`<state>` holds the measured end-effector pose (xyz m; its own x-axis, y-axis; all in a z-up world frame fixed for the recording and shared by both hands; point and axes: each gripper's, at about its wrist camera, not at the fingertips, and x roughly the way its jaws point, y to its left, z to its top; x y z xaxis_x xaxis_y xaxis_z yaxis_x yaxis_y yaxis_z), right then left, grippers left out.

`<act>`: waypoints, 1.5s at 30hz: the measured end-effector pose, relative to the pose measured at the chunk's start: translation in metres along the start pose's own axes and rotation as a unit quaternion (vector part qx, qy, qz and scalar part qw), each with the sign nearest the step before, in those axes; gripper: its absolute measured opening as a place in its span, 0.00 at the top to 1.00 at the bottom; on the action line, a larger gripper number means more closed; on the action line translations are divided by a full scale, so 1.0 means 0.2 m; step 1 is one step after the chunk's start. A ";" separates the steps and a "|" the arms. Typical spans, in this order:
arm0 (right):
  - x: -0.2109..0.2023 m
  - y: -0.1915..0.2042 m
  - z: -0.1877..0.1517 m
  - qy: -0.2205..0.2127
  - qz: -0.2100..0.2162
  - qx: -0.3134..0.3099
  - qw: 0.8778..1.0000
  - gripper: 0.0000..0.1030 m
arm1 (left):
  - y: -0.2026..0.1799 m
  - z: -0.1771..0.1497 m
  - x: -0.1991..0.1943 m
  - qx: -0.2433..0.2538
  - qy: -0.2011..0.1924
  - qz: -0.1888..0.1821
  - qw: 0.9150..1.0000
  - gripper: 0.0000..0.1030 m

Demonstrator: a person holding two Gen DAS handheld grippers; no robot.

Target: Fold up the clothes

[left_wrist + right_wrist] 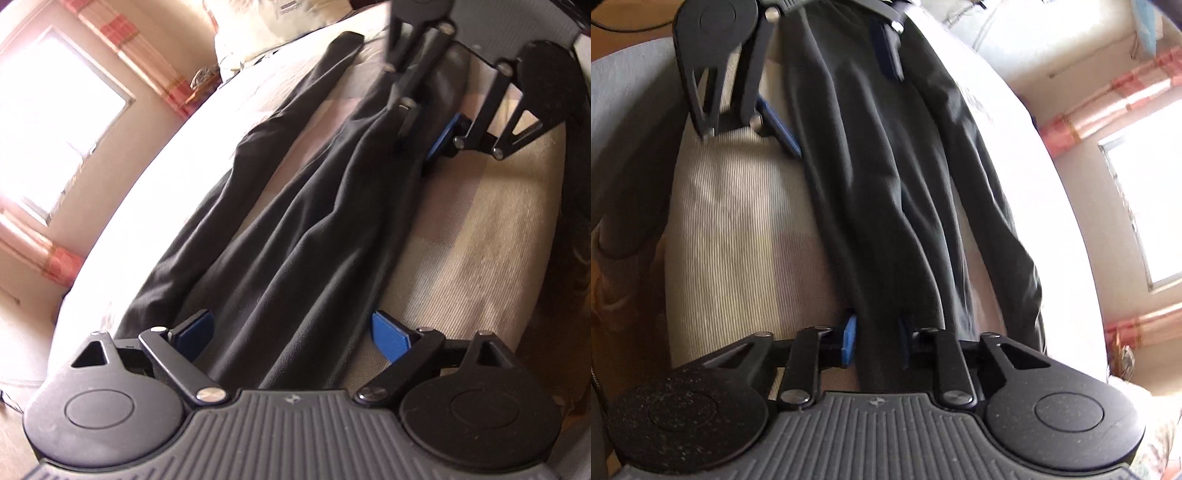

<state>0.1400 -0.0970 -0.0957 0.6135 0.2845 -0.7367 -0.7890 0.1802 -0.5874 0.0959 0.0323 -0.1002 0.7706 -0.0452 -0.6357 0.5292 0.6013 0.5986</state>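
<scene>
A pair of black trousers (pixel 295 221) lies lengthwise on a bed, its two legs running away from the left wrist camera. My left gripper (pixel 293 332) is open wide, its blue pads standing either side of the near end of the cloth without pressing it. At the far end my right gripper (pixel 424 129) sits on one leg. In the right wrist view the trousers (pixel 886 184) run up the frame and my right gripper (pixel 877 341) is shut on a bunched fold of the black cloth. The left gripper (pixel 834 92) shows at the top, straddling the fabric.
The bed has a beige striped cover (pixel 480 240) with a pale sheet along its curved edge (pixel 147 206). A pillow (pixel 258 29) lies at the head. A bright window (pixel 55 122) with pink checked curtains (pixel 122 33) is beyond the bed.
</scene>
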 end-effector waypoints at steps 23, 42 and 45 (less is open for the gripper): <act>-0.02 0.05 -0.03 -0.051 -0.053 0.043 0.996 0.79 | -0.03 0.24 0.08 -0.016 -0.066 0.022 0.997 0.11; 0.09 0.12 -0.06 -0.013 -0.130 -0.001 0.991 0.77 | -0.21 0.01 0.05 0.137 -0.015 0.168 0.976 0.11; 0.09 0.13 -0.07 -0.016 -0.136 -0.008 0.991 0.78 | -0.25 0.00 0.04 0.154 -0.023 0.183 0.971 0.11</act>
<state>0.1316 -0.1010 -0.1287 0.8012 0.2576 -0.5401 -0.5945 0.2396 -0.7676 0.0751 0.0025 -0.1349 0.9382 0.0874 -0.3348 0.2926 0.3162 0.9025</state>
